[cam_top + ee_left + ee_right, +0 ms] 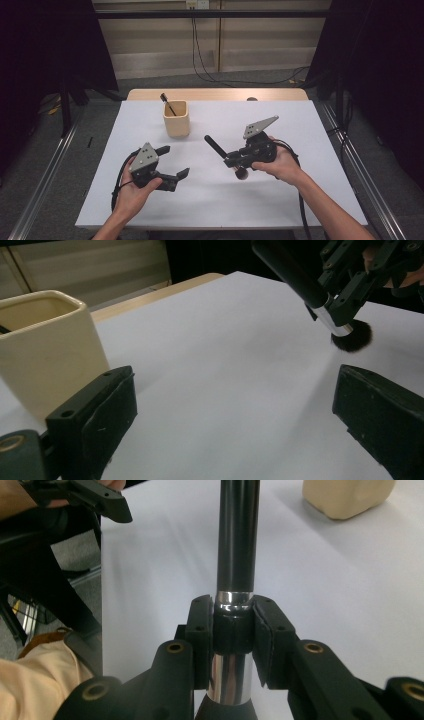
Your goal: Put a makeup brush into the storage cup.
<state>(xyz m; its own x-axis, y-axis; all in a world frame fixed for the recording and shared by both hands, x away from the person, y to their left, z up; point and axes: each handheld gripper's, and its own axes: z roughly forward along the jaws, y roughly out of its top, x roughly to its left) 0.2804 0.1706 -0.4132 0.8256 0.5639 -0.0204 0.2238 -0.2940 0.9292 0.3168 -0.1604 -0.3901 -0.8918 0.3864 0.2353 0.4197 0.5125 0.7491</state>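
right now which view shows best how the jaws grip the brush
The right gripper view: the right gripper clamps the brush at its silver ferrule. The high view shows the whole brush, small. The left gripper view shows its bristles above the table.

white table [280,200], wooden strip along its far edge [215,94], black cables on grey floor behind [235,80], maybe carpet

claws [172,162]: black, brass-ringed screw holes | plates: grey, three-cornered | cables: black | forearms: bare
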